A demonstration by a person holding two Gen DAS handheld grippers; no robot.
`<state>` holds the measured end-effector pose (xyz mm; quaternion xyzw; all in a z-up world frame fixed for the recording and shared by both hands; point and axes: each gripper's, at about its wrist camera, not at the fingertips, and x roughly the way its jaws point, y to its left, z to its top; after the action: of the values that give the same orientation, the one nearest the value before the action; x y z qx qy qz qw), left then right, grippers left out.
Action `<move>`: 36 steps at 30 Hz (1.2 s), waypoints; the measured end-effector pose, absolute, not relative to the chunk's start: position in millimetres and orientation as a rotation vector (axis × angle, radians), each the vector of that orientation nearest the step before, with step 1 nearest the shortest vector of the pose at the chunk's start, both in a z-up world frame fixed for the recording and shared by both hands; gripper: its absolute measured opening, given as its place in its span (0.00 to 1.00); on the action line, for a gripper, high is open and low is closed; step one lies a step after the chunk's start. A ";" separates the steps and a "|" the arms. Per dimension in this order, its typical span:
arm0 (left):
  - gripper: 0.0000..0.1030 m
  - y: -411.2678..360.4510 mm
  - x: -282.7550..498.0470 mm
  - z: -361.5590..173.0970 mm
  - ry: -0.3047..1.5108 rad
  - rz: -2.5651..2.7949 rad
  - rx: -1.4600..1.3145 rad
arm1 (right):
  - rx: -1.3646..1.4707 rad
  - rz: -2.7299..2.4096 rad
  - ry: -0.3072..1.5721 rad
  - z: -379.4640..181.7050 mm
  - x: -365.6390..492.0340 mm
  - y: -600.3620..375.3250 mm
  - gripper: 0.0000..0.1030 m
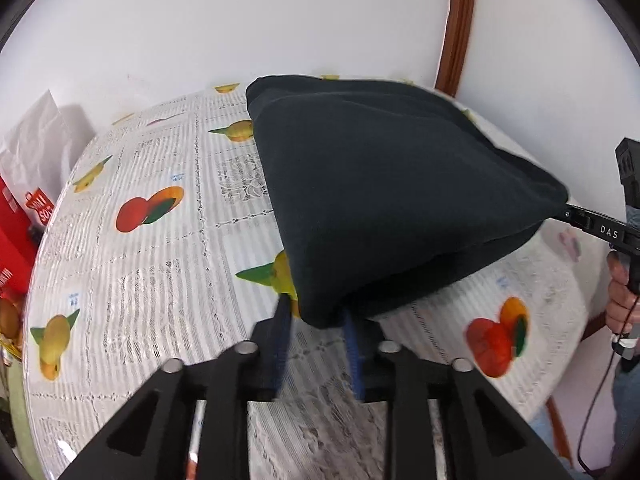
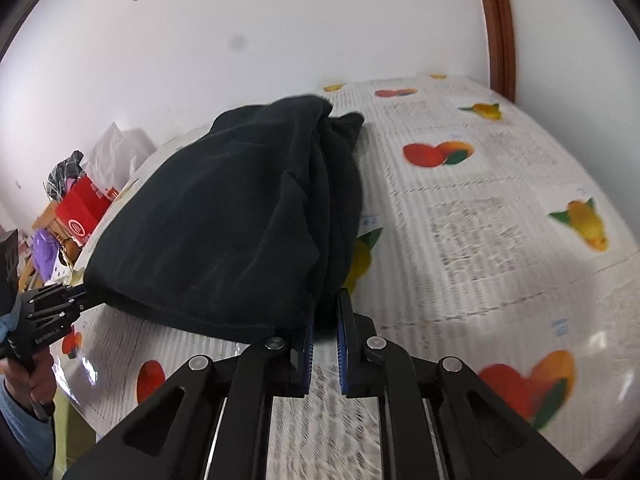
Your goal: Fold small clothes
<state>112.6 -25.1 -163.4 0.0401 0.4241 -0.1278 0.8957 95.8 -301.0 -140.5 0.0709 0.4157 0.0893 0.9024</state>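
The dark garment (image 1: 384,200) is held at two near corners and lifted a little, in the middle of both frames. At the bottom centre of the left wrist view, the left tool (image 1: 316,320) has its blue pads closed narrow on one lower corner of the cloth. At the bottom centre of the right wrist view, the right tool (image 2: 324,312) is nearly closed and pinches the other corner, where several layers hang together. Each tool shows also in the other view, at the side edge, with a hand (image 1: 620,300) under it.

Outward from the tools, the garment lies in thick layers, so I judge that it is already folded at least once. Its far part seems to rest on the tabletop (image 2: 500,220), which has a lace cover with printed fruits. What is probably left is one more fold and laying the cloth flat. A red box (image 2: 80,212) stands at the left edge.
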 end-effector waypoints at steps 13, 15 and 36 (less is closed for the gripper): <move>0.46 -33.6 150.1 -147.0 0.839 -0.260 0.032 | 0.132 0.194 0.804 -118.1 107.3 -285.8 0.13; 0.48 -36.6 155.3 -161.1 0.879 -0.261 0.044 | 0.107 0.152 0.855 -133.1 111.7 -283.8 0.13; 0.65 -33.3 186.8 -163.0 0.869 -0.307 0.081 | 0.011 0.272 0.945 -132.3 223.6 -266.0 0.08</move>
<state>186.8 -33.3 -163.0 0.0390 0.4194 -0.1479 0.8948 223.6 -266.0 -132.3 0.0052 0.4538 0.1305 0.8815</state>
